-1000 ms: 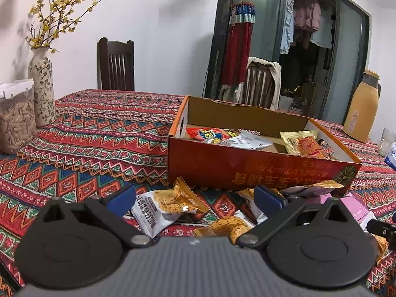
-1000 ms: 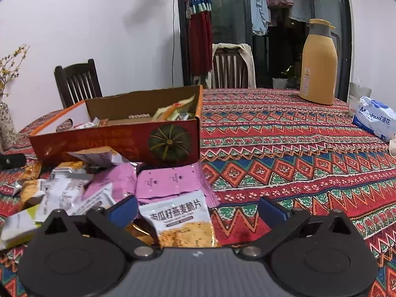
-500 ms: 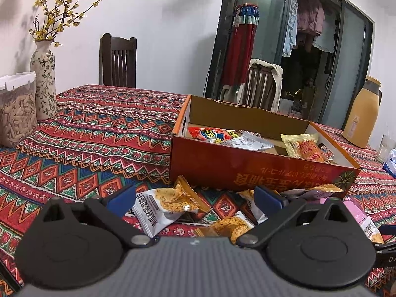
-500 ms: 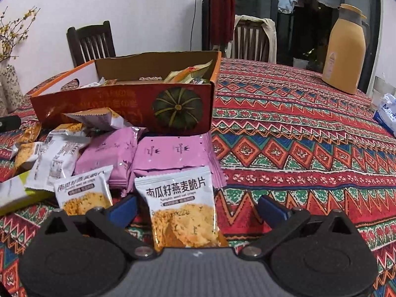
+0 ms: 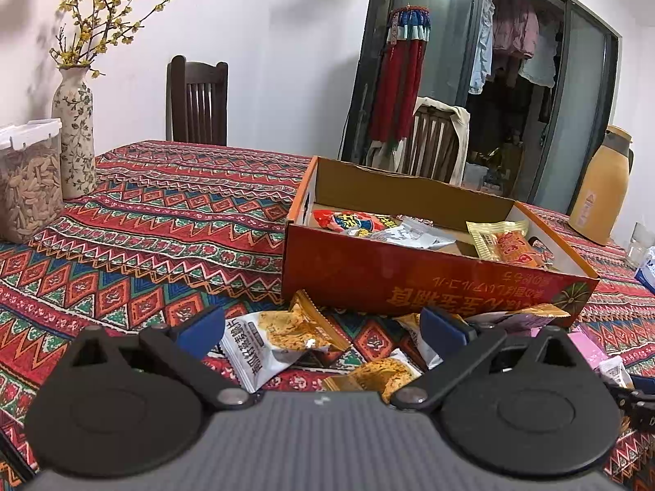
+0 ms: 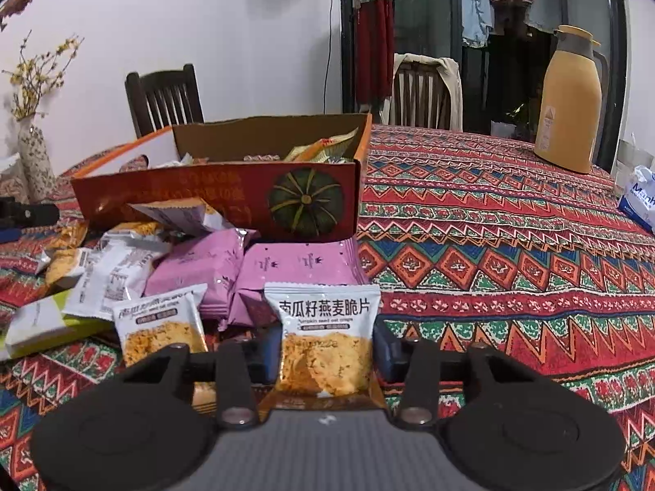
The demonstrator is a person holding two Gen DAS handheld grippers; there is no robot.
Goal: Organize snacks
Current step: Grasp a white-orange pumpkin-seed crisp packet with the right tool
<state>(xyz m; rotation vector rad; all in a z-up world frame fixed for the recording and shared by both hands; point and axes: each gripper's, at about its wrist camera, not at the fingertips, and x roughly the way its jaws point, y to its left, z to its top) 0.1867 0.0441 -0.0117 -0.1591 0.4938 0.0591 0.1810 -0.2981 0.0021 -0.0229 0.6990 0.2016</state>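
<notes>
The right hand-held gripper [image 6: 327, 352] has just been closing, and its blue pads now pinch the white-and-orange oat crisp packet [image 6: 325, 335] from both sides, where a second ago they stood spread wide around it. The packet stands upright between the jaws, in front of the orange cardboard box [image 6: 229, 200] and just ahead of the pink packets [image 6: 294, 266] that lie against the box's front wall. A matching crisp packet [image 6: 159, 323] lies just left of the held one. The left hand-held gripper [image 5: 323, 323] looks the same as before: jaws spread, nothing between the pads, poised over loose packets [image 5: 282, 335] on the counter [image 5: 163, 221] in front of the box. More snacks [image 5: 409, 233] sit inside the box. The vase [image 5: 73, 131] stands well left of the box and the yellow thermos [image 5: 599, 192] well right of it.
</notes>
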